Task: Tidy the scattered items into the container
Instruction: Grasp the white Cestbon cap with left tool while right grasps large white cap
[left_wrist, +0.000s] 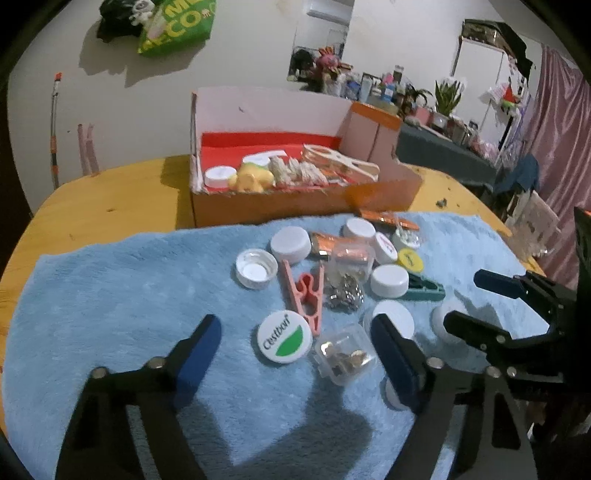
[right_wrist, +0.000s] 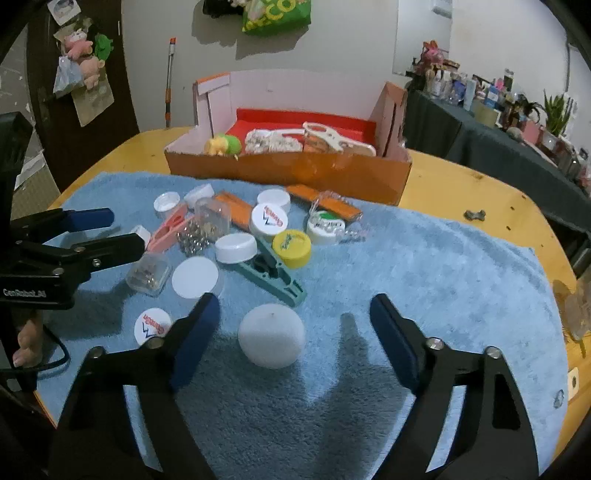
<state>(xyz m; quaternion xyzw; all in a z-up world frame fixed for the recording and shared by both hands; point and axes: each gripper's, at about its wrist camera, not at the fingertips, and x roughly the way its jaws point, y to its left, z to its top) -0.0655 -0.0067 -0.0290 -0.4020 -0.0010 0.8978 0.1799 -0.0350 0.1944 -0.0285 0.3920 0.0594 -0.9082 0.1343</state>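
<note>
A fluffy blue cloth towel (right_wrist: 424, 266) lies under both tools on a varnished wooden table (right_wrist: 461, 188). Ahead stands an orange cardboard box (right_wrist: 288, 170) (matt outside). Between the right fingers sits a matt white ball (right_wrist: 271, 336); ahead of the left, a glossy plastic cap (left_wrist: 284, 338) and clear plastic case (left_wrist: 345, 354).

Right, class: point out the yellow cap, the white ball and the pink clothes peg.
yellow cap (right_wrist: 291, 248): right wrist view, on its top face.
white ball (right_wrist: 271, 335): right wrist view, on its middle.
pink clothes peg (left_wrist: 304, 295): left wrist view, near its spring.
</note>
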